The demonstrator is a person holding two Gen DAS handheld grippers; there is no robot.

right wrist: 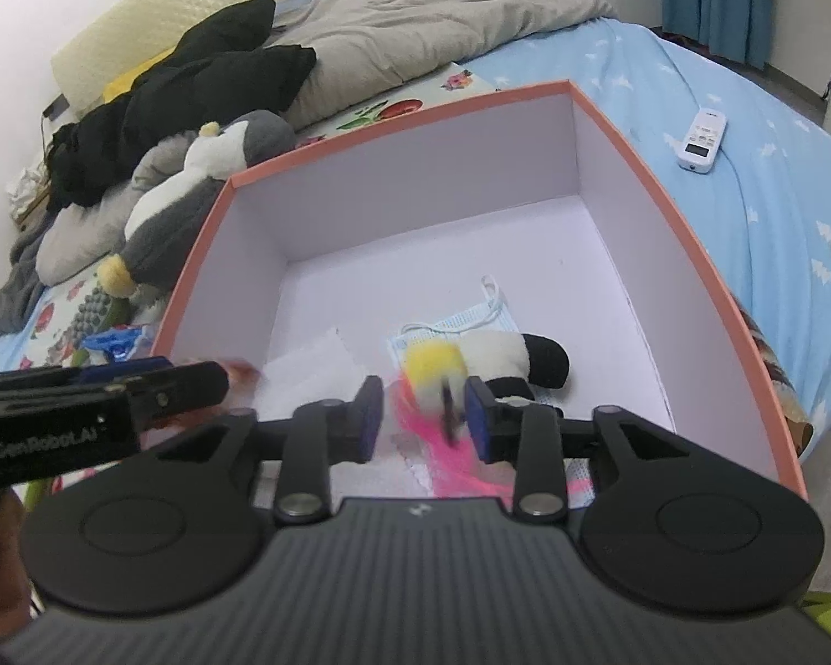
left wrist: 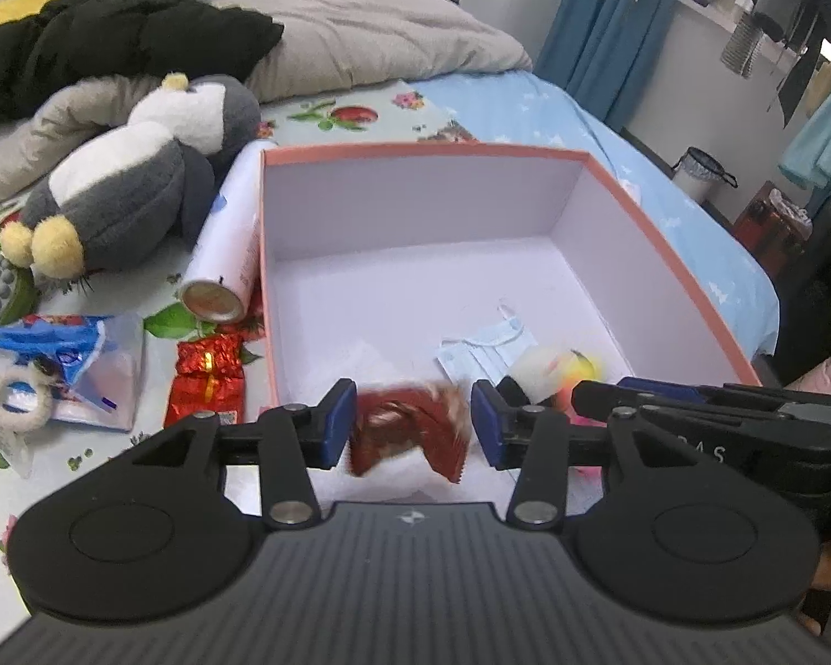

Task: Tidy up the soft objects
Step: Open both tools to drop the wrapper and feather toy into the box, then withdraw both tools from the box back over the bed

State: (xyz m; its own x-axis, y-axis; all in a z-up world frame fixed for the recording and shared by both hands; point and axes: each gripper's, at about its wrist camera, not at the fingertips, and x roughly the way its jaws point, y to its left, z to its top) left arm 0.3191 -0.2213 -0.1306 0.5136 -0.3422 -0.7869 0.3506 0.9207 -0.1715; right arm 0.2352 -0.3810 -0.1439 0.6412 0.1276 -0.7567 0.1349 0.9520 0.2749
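A pink-rimmed box (left wrist: 415, 151) with a white inside stands on the bed. My left gripper (left wrist: 413, 424) hovers over its near edge, jaws apart, with a blurred red fuzzy item (left wrist: 404, 432) loose between the pads, a small gap on each side. My right gripper (right wrist: 424, 415) is also over the box (right wrist: 404, 111), open around a yellow pompom toy (right wrist: 435, 371) with pink strands; the left pad stands clear of it. Inside the box lie a blue face mask (right wrist: 460, 321), a black-and-white plush (right wrist: 521, 360) and a white cloth (right wrist: 316, 366).
Left of the box lie a grey-and-white penguin plush (left wrist: 133, 177), a white spray can (left wrist: 227, 244), a red foil packet (left wrist: 208, 382) and a blue plastic bag (left wrist: 66, 366). A black jacket (left wrist: 111, 27) and grey quilt (left wrist: 360, 16) sit behind. A white remote (right wrist: 703, 141) lies on the right.
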